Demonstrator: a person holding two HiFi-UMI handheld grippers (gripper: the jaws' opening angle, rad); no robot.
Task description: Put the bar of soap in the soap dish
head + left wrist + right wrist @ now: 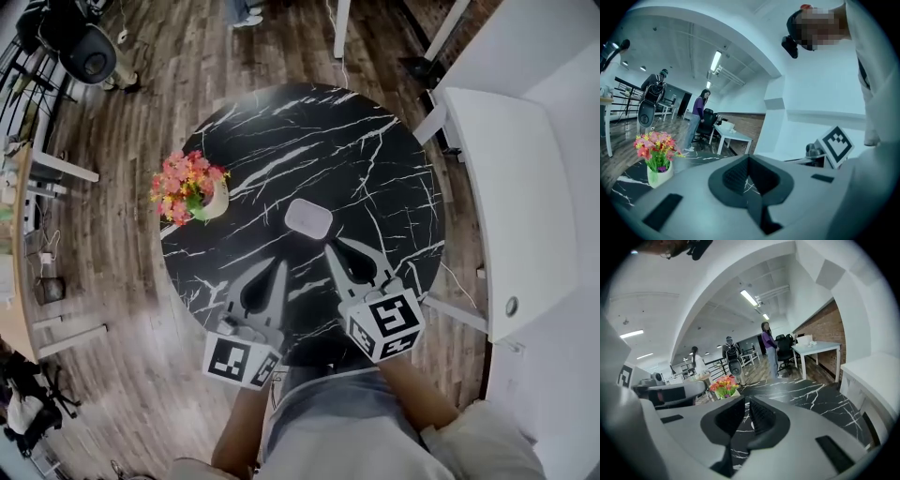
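On the round black marble table (375,159) lies a white soap dish (308,218), and a pale bar seems to rest in it. I cannot clearly separate the bar from the dish. My right gripper (334,246) (746,404) hovers just on the near side of the dish. Its jaws are drawn almost together with only a slim gap and nothing between them. My left gripper (280,265) (749,159) hangs further left over the table's near part, shut and empty.
A small white pot of pink and red flowers (192,187) (657,154) (724,385) stands at the table's left edge. A white bench or counter (516,206) runs along the right. Wood floor (169,84) surrounds the table. A person (769,350) stands by desks in the background.
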